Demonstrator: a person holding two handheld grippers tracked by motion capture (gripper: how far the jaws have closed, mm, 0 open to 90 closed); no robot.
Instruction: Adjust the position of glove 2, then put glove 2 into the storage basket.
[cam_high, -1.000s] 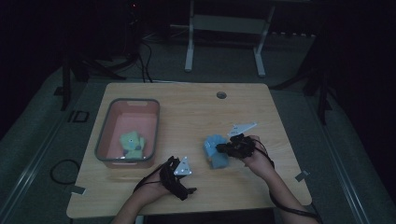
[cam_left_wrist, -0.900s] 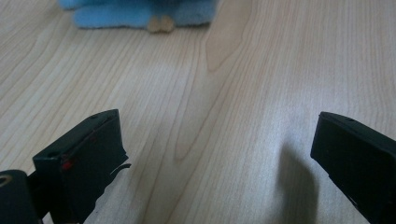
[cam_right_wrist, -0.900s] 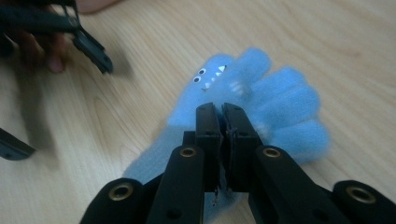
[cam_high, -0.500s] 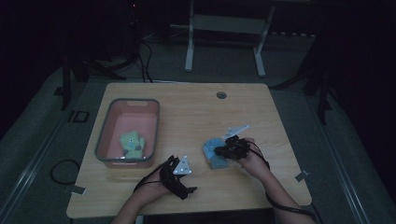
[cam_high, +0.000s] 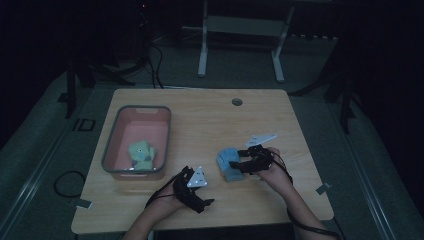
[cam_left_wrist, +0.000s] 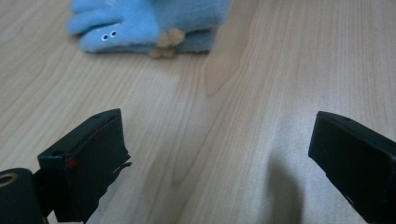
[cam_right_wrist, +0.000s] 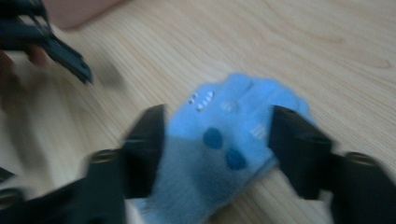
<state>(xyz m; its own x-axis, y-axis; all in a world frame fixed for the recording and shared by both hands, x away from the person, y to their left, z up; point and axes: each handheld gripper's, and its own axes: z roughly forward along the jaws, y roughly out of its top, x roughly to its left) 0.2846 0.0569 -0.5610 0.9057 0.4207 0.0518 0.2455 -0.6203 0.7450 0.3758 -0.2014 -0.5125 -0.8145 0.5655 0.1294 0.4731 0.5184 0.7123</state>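
Folded fluffy light-blue sock (cam_high: 230, 164) lying flat on wooden table (cam_high: 210, 125), well right of pink plastic bin (cam_high: 111, 150). Right gripper (cam_right_wrist: 215, 140) astride sock, jaws just been opening, wide, pads apparently off fabric: likely letting go. Left gripper (cam_left_wrist: 219, 144) near sock, spread wide, empty, waiting. Green sock (cam_high: 142, 154) already in bin.

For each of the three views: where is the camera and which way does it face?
High view: above the person's side, looking forward and down on the table; forearms and both hands show.
Left gripper view: rides the left gripper, looking low across the wood; open jaws.
Right gripper view: rides the right gripper, jaws just opened, straddling the glove.
All share the blue glove.
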